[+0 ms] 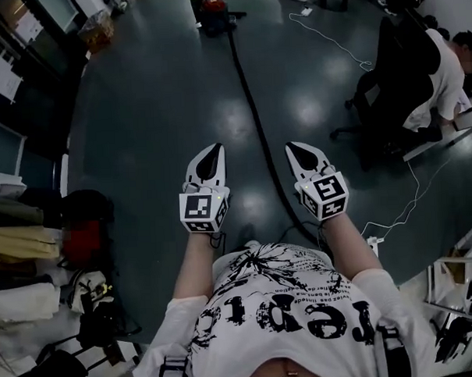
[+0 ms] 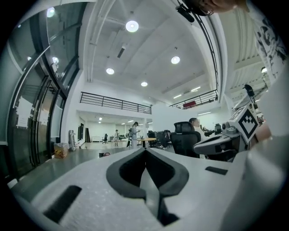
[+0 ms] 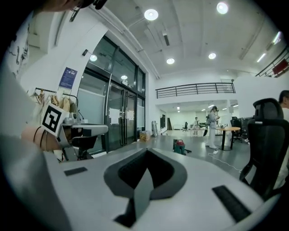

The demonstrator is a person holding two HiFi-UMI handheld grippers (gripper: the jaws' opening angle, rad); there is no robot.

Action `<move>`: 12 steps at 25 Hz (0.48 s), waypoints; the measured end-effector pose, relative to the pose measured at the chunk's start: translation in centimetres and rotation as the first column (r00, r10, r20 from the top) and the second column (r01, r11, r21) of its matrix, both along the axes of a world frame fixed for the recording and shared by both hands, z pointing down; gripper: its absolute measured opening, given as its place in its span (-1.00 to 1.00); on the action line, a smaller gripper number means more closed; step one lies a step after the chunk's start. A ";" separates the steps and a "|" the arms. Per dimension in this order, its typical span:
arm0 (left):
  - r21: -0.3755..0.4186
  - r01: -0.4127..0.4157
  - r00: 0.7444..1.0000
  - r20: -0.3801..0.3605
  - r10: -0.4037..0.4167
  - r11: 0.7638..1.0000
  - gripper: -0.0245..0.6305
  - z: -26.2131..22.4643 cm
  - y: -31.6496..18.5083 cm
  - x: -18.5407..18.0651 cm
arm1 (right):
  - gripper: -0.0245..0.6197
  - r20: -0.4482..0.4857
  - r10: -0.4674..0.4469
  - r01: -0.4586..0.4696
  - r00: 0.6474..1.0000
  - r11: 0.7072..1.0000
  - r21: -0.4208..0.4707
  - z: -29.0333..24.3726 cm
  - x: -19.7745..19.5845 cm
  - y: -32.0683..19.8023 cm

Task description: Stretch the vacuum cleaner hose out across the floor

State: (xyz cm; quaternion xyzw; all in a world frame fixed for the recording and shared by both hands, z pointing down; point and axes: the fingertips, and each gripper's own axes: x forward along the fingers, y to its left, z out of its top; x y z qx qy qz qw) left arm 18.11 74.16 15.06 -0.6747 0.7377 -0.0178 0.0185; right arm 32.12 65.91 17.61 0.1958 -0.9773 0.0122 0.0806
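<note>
Head view: left gripper at the hose's 9 o'clock, jaws fully closed, empty. Hose runs along the floor from vacuum cleaner at 12 o'clock toward 5 o'clock. Right gripper, jaws likewise closed, empty. Recommended: grip near the free end, pull straight, low.

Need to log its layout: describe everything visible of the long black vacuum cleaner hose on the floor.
The long black vacuum cleaner hose is a thin, flexible-looking tube lying flat on the dark glossy floor. Its far end meets the red vacuum cleaner; from there it runs in a gently curving line toward the person, passes between the two grippers in the head view and vanishes behind the right forearm. Neither the left gripper nor the right gripper touches it; both are shut, empty.
</note>
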 end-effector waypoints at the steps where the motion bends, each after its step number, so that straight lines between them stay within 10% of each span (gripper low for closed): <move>1: -0.006 0.012 1.000 -0.003 -0.012 1.000 -0.91 0.1 0.2 0.0 | -0.91 0.001 -0.006 0.006 1.000 1.000 -0.010 0.2 0.0 -0.1; 12: 0.004 0.109 0.994 -0.007 -0.109 0.994 -0.91 0.0 2.1 0.6 | -0.91 -0.021 -0.047 0.047 0.999 0.999 -0.017 0.7 0.3 1.4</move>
